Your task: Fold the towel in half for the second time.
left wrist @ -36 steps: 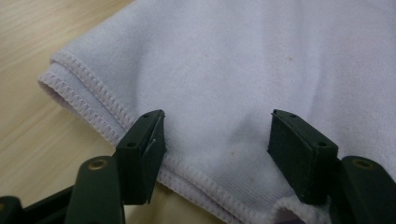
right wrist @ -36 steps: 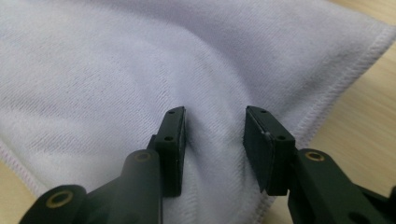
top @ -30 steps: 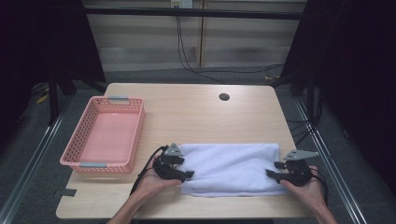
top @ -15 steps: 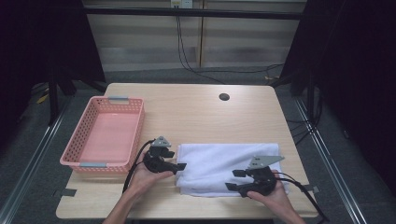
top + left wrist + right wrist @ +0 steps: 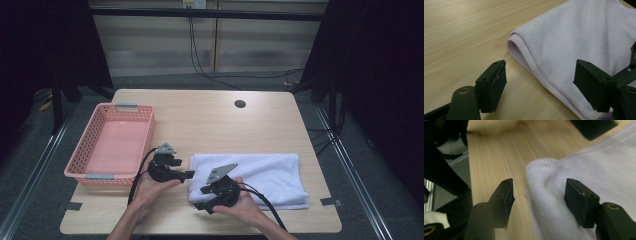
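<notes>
A white folded towel lies on the near right part of the wooden table. My left gripper is just off the towel's left edge. Its jaws have just been opening and stand open, with the towel's folded corner ahead and slightly between them. My right gripper is at the towel's near left corner. Its jaws have also been opening and are open. A bunched fold of towel lies between them, and the left pad is clear of it.
A pink plastic basket stands at the table's left side, close to the left hand. A small round hole sits in the tabletop near the far edge. Cables trail from both grippers toward the near edge.
The right gripper has swept left along the towel's near edge, from its right end to its left corner. The left gripper has backed slightly left off the towel. The towel's near right corner now lies flat.
</notes>
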